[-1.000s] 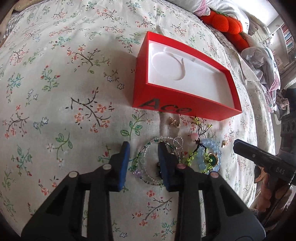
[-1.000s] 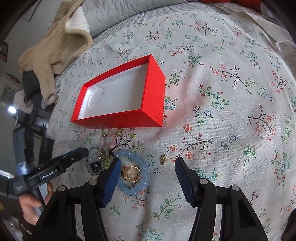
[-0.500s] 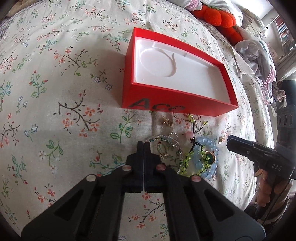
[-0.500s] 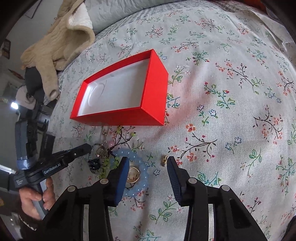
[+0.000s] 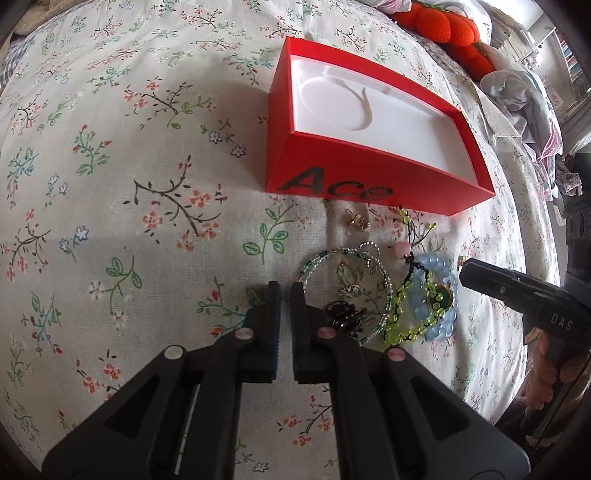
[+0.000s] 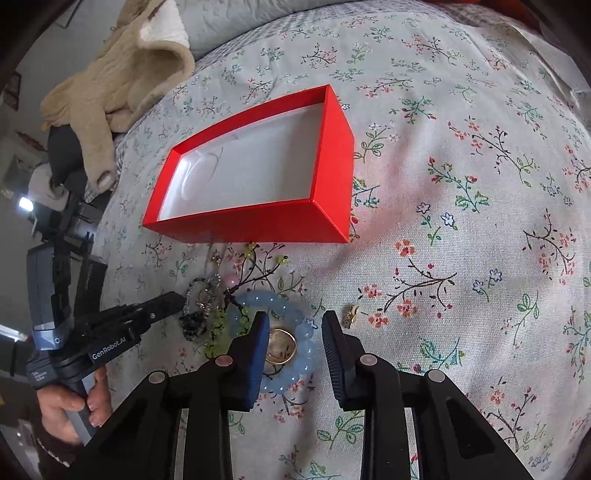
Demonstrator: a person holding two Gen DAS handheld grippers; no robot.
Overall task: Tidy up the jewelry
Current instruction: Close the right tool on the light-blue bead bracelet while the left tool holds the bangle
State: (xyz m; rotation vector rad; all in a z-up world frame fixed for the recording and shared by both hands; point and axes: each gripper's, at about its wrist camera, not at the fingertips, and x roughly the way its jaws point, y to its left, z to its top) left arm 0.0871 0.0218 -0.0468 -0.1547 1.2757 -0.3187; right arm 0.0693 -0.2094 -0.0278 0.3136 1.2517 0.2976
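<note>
A red box [image 5: 373, 122] with a white lining sits open on the floral bedspread; it also shows in the right wrist view [image 6: 255, 173]. In front of it lies a jewelry pile: a green bead bracelet [image 5: 347, 291], a pale blue bead bracelet [image 5: 436, 291] [image 6: 291, 343], a yellow-green bead strand [image 5: 402, 306], a gold ring [image 6: 281, 346] and a small gold earring [image 6: 350, 315]. My left gripper [image 5: 284, 291] is just left of the green bracelet, jaws a narrow gap apart and empty. My right gripper [image 6: 293, 325] is open over the blue bracelet and ring.
A beige knitted garment [image 6: 118, 70] lies at the far left edge of the bed. Orange plush items [image 5: 443, 33] and crumpled clothes [image 5: 524, 96] lie beyond the box. Another small gold piece [image 5: 356, 220] lies near the box front.
My left gripper shut beside the green bracelet, then opened a narrow gap without lifting anything. My right gripper's jaws narrowed and moved over the blue bracelet.
</note>
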